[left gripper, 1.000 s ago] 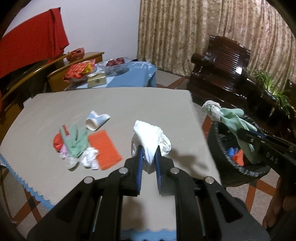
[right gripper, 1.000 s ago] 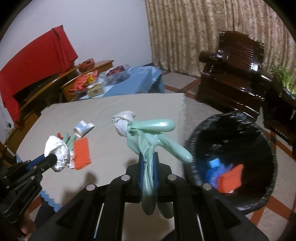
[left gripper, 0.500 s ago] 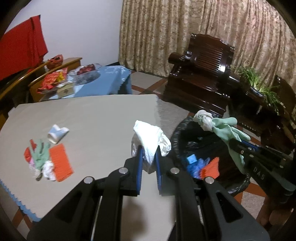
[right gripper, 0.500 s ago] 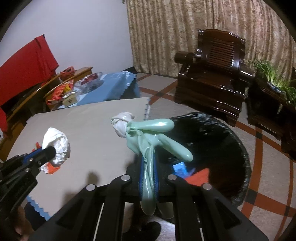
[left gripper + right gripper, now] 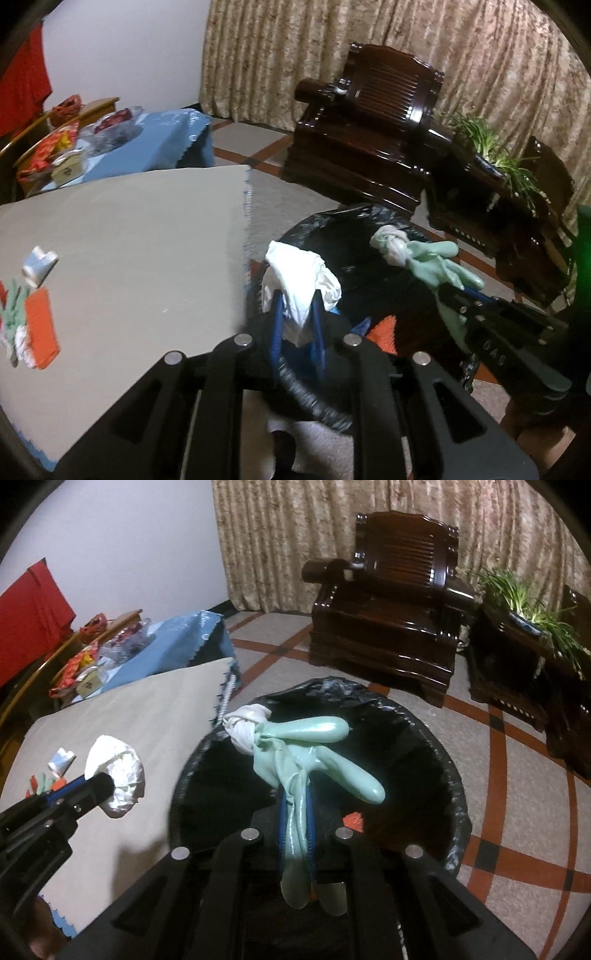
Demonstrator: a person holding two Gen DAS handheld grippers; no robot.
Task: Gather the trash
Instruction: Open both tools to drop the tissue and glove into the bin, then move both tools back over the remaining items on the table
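My left gripper (image 5: pixel 297 306) hangs over the near rim of the black-lined trash bin (image 5: pixel 332 225). A crumpled white wad (image 5: pixel 301 273) stands between its blue pads, and its jaws are opening. My right gripper (image 5: pixel 295 805) is above the middle of the bin (image 5: pixel 369 690). It pinches a pale green rubber glove (image 5: pixel 317 749) with a white knot at the top, and its jaws are just starting to open. The right wrist view also has the left gripper (image 5: pixel 105 786) and the wad (image 5: pixel 118 775) by the bin's left rim. An orange scrap (image 5: pixel 352 819) lies in the bin.
Left of the bin, the beige-covered table (image 5: pixel 129 240) holds an orange piece (image 5: pixel 42 328), a green glove (image 5: pixel 14 310) and a white-blue scrap (image 5: pixel 38 266). Beyond the bin are a dark wooden armchair (image 5: pixel 388 602), a plant stand (image 5: pixel 524 598) and a blue-covered side table (image 5: pixel 177 646).
Both grippers have swung right, off the table and over the bin, each with its load. The left jaws stand a little wider around the white wad.
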